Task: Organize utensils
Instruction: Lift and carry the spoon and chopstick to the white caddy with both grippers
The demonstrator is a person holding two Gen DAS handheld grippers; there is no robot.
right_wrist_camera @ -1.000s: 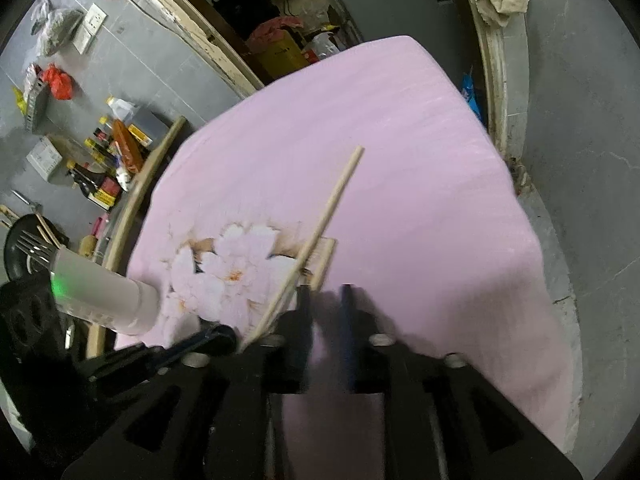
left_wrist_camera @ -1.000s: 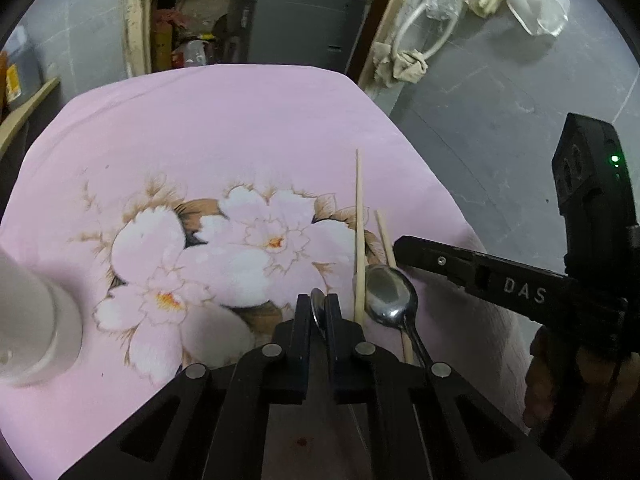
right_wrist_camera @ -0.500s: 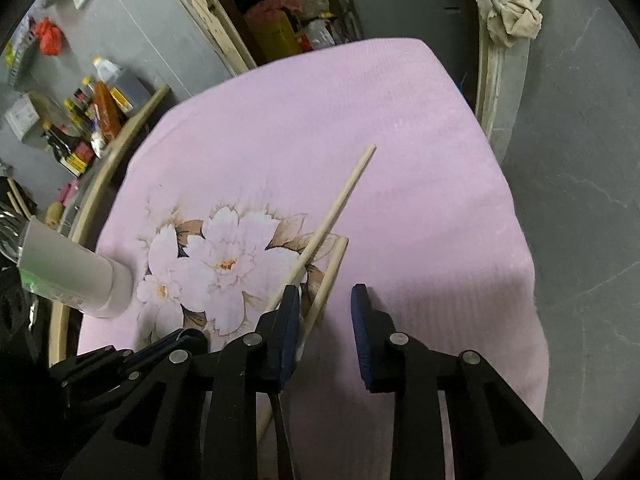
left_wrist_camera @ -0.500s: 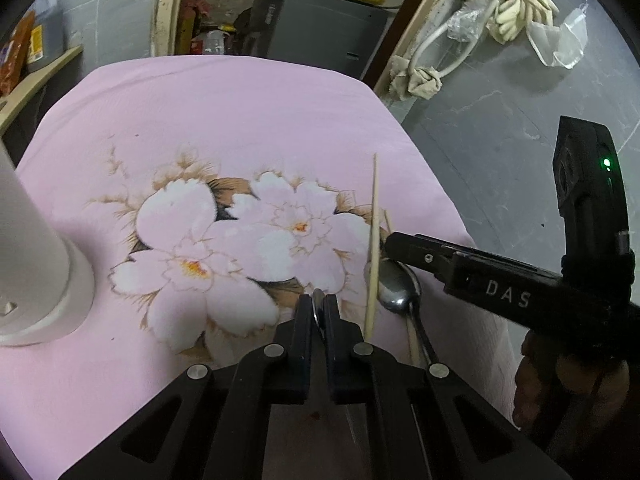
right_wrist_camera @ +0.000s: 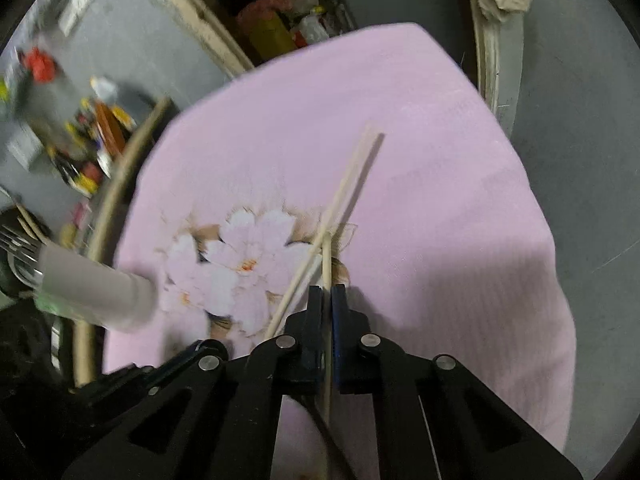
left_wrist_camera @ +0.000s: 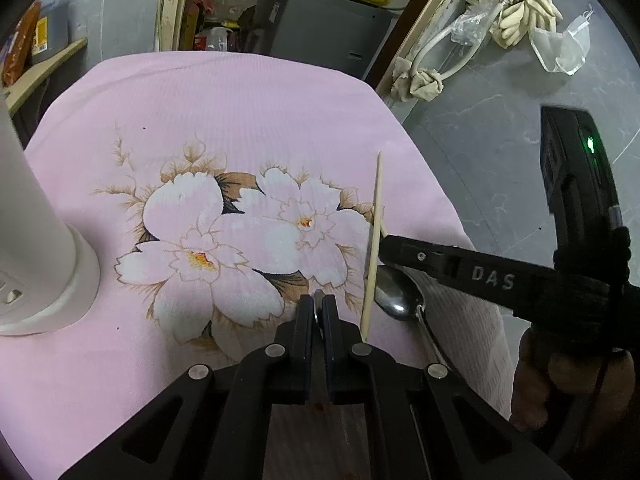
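Step in hand: We are picking utensils up off the pink flowered cloth [left_wrist_camera: 240,120] on the surface, to put them away in the white holder [left_wrist_camera: 36,248].
Left gripper [left_wrist_camera: 319,308]: It is pressed together on the handle of a small spoon [left_wrist_camera: 319,298]; only a bit of metal shows between the pads.
Right gripper [right_wrist_camera: 327,300]: Its jaws have just been closing, and now they pinch one chopstick [right_wrist_camera: 327,256] that runs between them.
Other chopstick [right_wrist_camera: 344,196]: It lies free on the cloth, crossing just beside the pinched one.
Big spoon [left_wrist_camera: 396,294]: It lies on the cloth near the right edge, under the right gripper's finger.
Holder: It stands at the left side of the cloth, well apart from the chopsticks, with forks already in it.
Next move: We think the right hand must lift its chopstick clear without dragging the other one, then carry it to the holder.
What changed: A second ago the right jaws stood apart around nothing; now they are tight on the stick. The left gripper stayed shut.
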